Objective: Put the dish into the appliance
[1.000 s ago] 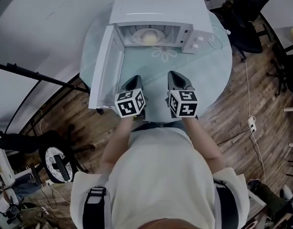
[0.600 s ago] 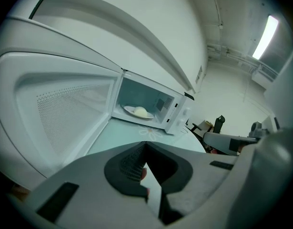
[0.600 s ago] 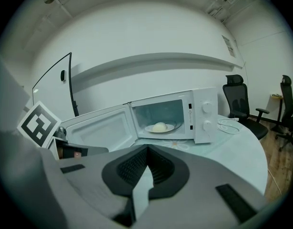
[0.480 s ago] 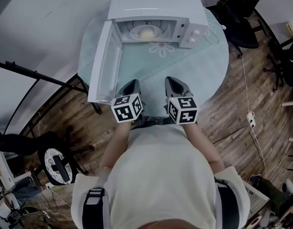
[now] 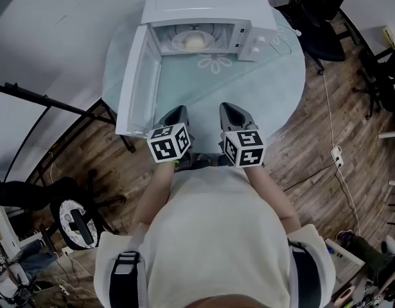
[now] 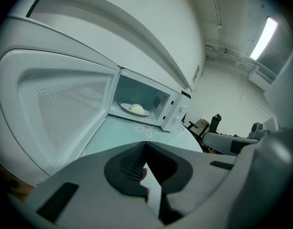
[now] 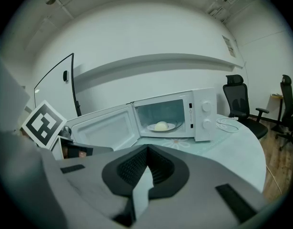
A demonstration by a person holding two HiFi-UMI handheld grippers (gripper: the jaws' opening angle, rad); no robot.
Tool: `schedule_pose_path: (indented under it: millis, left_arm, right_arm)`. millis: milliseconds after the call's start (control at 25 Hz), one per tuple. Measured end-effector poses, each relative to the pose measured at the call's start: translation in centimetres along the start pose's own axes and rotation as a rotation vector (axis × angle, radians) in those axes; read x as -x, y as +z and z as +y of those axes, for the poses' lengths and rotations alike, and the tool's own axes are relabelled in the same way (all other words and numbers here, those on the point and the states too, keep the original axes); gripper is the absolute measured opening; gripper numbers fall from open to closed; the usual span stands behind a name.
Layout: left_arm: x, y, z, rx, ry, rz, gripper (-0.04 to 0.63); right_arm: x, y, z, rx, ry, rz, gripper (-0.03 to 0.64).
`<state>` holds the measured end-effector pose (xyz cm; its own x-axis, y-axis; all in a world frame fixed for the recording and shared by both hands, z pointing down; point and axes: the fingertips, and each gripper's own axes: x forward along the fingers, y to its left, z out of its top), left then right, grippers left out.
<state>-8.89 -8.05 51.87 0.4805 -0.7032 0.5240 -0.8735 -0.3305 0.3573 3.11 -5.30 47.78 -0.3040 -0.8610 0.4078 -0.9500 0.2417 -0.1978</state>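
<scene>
A white microwave (image 5: 210, 4) stands at the far side of the round glass table (image 5: 261, 85) with its door (image 5: 138, 82) swung open to the left. Inside it sits a white dish (image 5: 194, 41) with a pale round lump of food, also seen in the left gripper view (image 6: 135, 109) and the right gripper view (image 7: 161, 126). My left gripper (image 5: 176, 111) and right gripper (image 5: 233, 108) hover side by side at the table's near edge, well short of the microwave. Both are shut with nothing between the jaws (image 6: 146, 144) (image 7: 147, 149).
A white cable (image 5: 282, 42) lies on the table right of the microwave. Black office chairs (image 5: 325, 15) stand at the back right. A black stand pole (image 5: 49, 101) crosses the left side over the wooden floor. A power strip (image 5: 339, 154) lies on the floor at right.
Both grippers have drawn back a little from the microwave toward the person's body. The dish stays inside and the door stays open.
</scene>
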Motion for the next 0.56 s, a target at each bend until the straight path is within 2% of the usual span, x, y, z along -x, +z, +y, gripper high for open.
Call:
schedule_pose_path:
  millis: [560]
  left_arm:
    - [-0.65, -0.25, -0.40, 0.006, -0.035, 0.019, 0.009]
  right_arm:
    - [0.08, -0.38, -0.23, -0.022, -0.005, -0.003, 0.006]
